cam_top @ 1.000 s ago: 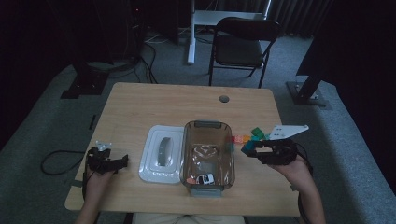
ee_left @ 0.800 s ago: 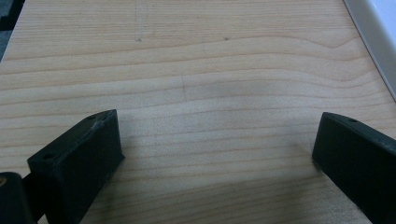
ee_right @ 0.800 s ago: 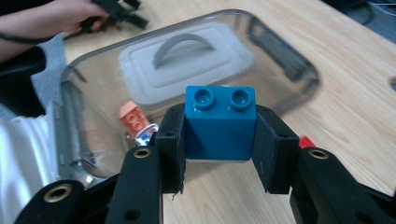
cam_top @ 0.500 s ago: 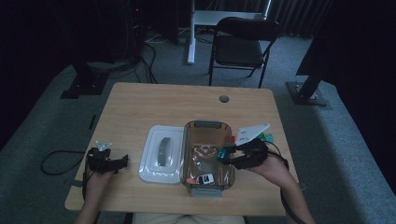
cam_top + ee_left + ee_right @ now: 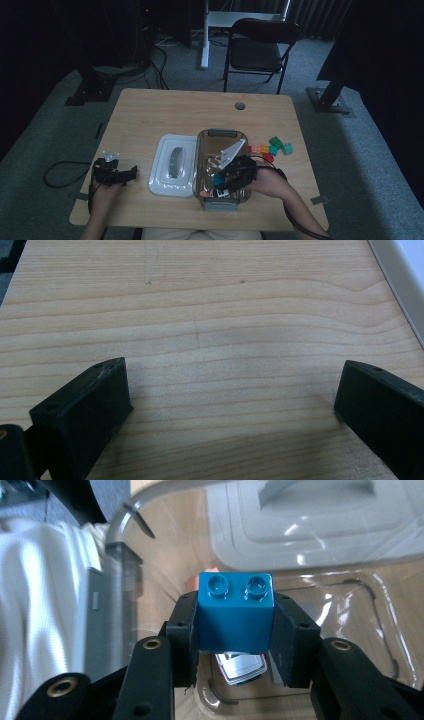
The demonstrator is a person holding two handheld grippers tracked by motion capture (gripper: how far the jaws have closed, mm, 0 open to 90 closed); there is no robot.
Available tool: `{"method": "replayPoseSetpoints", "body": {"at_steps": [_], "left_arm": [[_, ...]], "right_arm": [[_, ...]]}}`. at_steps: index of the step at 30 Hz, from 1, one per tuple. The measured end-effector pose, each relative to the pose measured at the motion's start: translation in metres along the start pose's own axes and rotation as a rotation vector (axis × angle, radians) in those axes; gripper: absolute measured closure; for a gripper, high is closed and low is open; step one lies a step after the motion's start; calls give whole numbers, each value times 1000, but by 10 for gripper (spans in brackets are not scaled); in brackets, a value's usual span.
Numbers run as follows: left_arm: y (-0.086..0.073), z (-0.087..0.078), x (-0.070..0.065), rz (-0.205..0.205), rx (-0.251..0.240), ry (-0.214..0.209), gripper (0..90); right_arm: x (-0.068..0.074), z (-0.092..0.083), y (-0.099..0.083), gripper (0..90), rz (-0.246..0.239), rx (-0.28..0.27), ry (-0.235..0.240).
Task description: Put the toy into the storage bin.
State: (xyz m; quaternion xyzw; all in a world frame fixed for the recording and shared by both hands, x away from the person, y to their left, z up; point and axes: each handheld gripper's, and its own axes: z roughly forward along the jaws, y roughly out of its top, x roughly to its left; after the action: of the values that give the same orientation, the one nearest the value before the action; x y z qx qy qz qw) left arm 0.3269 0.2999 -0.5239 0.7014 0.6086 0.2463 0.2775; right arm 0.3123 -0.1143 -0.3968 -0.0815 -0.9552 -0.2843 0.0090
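Teal plastic, a two-stud brick (image 5: pixel 235 611), is clamped between the pads of the right gripper (image 5: pixel 226 178) above the clear container (image 5: pixel 204 150). Let go while tilted, it could bounce off the toy car (image 5: pixel 243 665) (lying directly beneath) or clip the rim. The left gripper (image 5: pixel 235 405) rests wide open and empty on the table (image 5: pixel 210 315).

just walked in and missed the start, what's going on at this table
A person at a wooden table holds a gripper in each hand. The right gripper is clamped on a blue two-stud plastic building brick and holds it over the clear plastic storage container, which has a small toy car in it. The container's white lid lies beside it, and more coloured bricks sit on the table to its right. The left gripper rests open over bare table, holding nothing.
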Motion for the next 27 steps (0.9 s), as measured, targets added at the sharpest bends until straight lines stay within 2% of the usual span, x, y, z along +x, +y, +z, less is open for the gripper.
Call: {"method": "replayPoseSetpoints", "body": {"at_steps": [5, 12, 21, 27], "left_arm": [[0, 0, 0, 4, 2, -2, 20], [0, 0, 0, 4, 2, -2, 20], [0, 0, 0, 4, 2, -2, 20], [0, -1, 0, 5, 2, -2, 20]], "right_arm": [[1, 17, 7, 586, -12, 69, 15], [1, 31, 14, 586, -22, 161, 26], [2, 39, 17, 582, -30, 223, 33], [2, 39, 18, 551, -28, 226, 32]]}}
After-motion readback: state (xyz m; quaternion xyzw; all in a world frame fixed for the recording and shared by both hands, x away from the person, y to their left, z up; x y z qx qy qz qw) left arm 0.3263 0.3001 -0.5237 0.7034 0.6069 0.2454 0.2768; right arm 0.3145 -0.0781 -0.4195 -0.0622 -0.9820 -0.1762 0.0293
